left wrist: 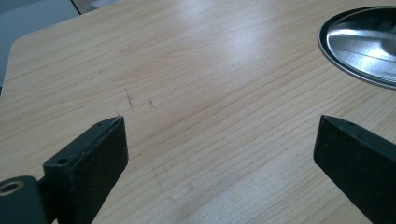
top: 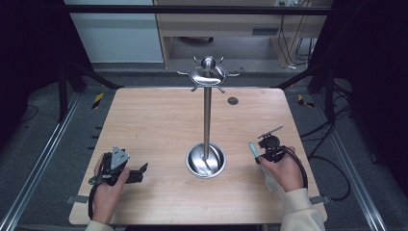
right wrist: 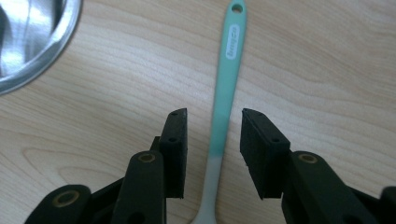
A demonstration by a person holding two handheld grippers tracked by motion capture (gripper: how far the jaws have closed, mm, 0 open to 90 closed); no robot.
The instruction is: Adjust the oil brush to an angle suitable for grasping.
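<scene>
Two tongs sit low over the wooden bench [top: 159,125], either side of a tall steel hook stand [top: 207,115] rising from its round dish base. Left tongs [left wrist: 219,140] gape wide above bare wood. Right tongs [right wrist: 214,128] stand narrowly parted, straddling a mint-green spoon [right wrist: 227,79] lying flat without touching it.
</scene>
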